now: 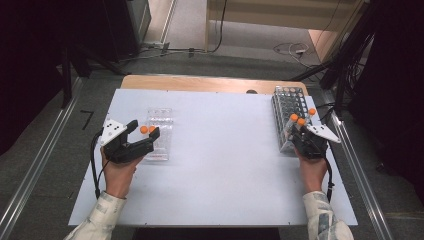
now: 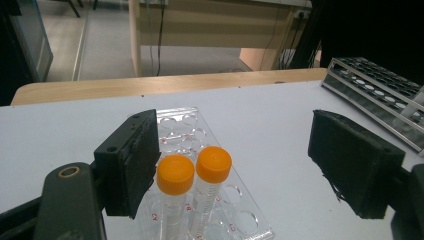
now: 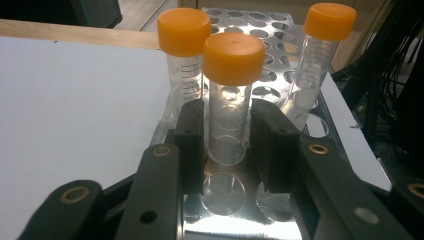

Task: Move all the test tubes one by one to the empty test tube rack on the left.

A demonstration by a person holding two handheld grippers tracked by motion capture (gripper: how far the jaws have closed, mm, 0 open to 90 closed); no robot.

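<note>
On the table (image 1: 220,170), a clear rack (image 1: 159,131) stood at left holding two capped tubes (image 2: 192,200); a metal rack (image 1: 289,107) stood at right holding three tubes (image 3: 232,100), well apart.

My table (image 1: 215,165) has a white top with a wooden strip along its far edge. A clear plastic rack (image 1: 159,134) lies flat on the white, well to the left of the metal tube rack (image 1: 287,107). That metal rack stands directly on the top at its far right corner.
</note>
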